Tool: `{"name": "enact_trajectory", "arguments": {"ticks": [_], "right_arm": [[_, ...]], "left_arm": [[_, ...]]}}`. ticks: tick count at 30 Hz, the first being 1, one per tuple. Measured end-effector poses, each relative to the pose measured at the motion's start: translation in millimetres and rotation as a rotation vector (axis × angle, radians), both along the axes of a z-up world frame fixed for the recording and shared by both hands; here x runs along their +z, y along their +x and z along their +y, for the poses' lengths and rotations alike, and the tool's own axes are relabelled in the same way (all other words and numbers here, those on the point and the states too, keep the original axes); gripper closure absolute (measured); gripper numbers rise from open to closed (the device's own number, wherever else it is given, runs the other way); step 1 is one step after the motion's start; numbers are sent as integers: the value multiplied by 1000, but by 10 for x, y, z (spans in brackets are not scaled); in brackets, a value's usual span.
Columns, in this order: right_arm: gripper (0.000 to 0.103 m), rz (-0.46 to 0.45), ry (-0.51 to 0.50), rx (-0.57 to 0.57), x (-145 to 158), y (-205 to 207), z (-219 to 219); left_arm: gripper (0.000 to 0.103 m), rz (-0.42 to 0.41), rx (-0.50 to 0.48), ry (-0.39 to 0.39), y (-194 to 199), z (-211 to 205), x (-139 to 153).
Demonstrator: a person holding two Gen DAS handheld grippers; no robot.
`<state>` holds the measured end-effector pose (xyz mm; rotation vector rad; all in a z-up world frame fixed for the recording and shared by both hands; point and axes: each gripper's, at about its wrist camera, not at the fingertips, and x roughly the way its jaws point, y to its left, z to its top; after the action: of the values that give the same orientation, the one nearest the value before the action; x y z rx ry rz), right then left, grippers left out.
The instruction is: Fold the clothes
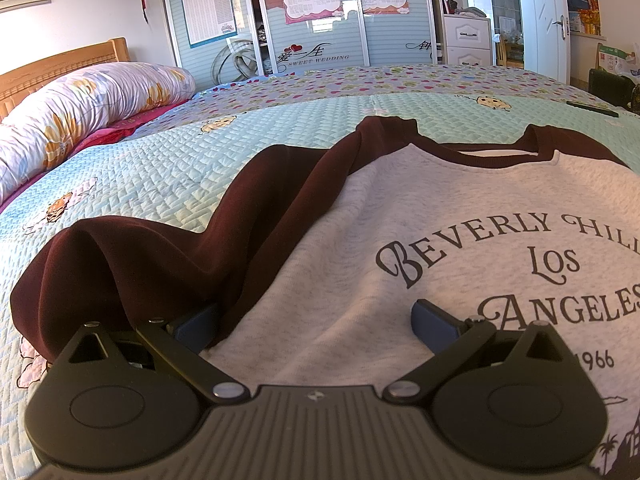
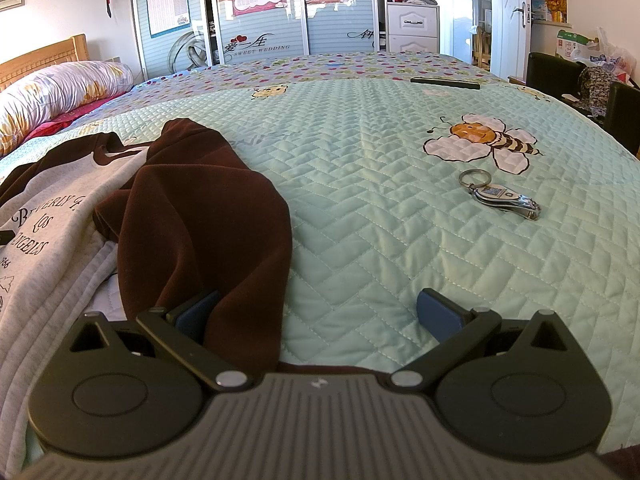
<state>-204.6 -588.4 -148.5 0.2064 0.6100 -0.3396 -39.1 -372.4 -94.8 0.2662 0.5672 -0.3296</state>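
A grey sweatshirt (image 1: 420, 208) with dark maroon sleeves and "Beverly Hills Los Angeles" print lies face up on the bed. Its left maroon sleeve (image 1: 168, 236) is bunched beside the body. My left gripper (image 1: 316, 326) is open low over the sweatshirt's lower left, its left finger against the sleeve fabric. In the right wrist view the other maroon sleeve (image 2: 204, 208) lies folded over the grey body (image 2: 52, 208). My right gripper (image 2: 318, 314) is open, its left finger touching that sleeve, its right finger over bare quilt.
The mint quilted bedspread (image 2: 380, 200) covers the bed. A keyring with nail clippers (image 2: 500, 196) lies right of the sleeve. A dark remote (image 2: 444, 82) lies farther back. A floral rolled duvet (image 1: 80, 108) sits at the headboard; wardrobe behind.
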Motion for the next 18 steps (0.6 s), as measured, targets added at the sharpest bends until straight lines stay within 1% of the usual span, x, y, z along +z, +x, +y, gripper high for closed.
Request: {"name": "enact_trajectory", "arguments": {"ticks": [18], "right_arm": [[0,0,1,0,0,0,-7]], "left_arm": [[0,0,0,0,3,-10,-34]]}}
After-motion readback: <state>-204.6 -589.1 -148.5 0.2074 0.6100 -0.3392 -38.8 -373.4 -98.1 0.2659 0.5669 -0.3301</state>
